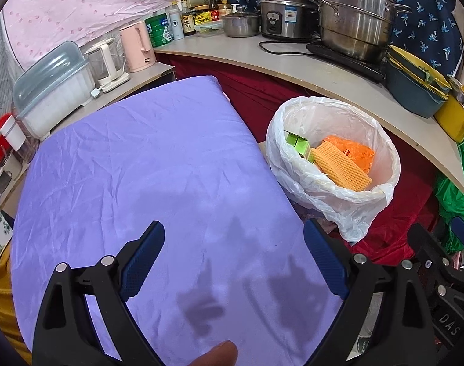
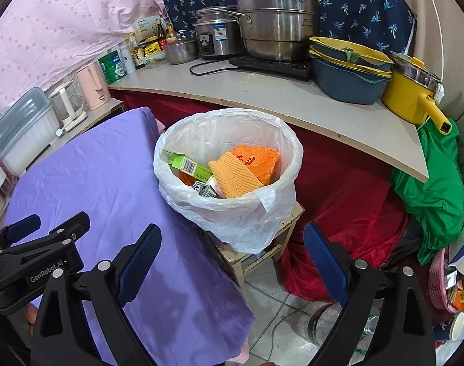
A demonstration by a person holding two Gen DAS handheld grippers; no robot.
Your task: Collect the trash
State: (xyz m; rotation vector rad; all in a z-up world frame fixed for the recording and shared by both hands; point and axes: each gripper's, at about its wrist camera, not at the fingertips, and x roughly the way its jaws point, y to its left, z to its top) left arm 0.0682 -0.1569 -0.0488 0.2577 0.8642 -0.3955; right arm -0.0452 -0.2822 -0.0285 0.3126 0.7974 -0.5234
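Note:
A bin lined with a white plastic bag [image 1: 351, 207] [image 2: 244, 222] stands on a small wooden stool [image 2: 262, 256] beside the purple-covered table [image 1: 146, 164] [image 2: 110, 183]. Inside lie a green carton [image 1: 297, 143] [image 2: 186, 164], an orange foam net [image 1: 338, 164] [image 2: 232, 174] and an orange wrapper [image 1: 357, 149] [image 2: 259, 158]. My left gripper [image 1: 233, 259] is open over the bare purple cloth, nothing between its fingers. My right gripper [image 2: 232, 262] is open too, empty, hovering in front of the bin. The left gripper [image 2: 24, 231] also shows at the lower left of the right wrist view.
A curved counter [image 2: 262, 91] behind the bin carries steel pots [image 2: 274, 15], a rice cooker [image 2: 213, 35], stacked basins [image 2: 348, 73] and a yellow pot [image 2: 412, 91]. Kettles [image 1: 137, 45] and a dish box [image 1: 48, 88] stand at the left. Red cloth [image 2: 338, 189] and a green bag [image 2: 436, 183] hang at the right.

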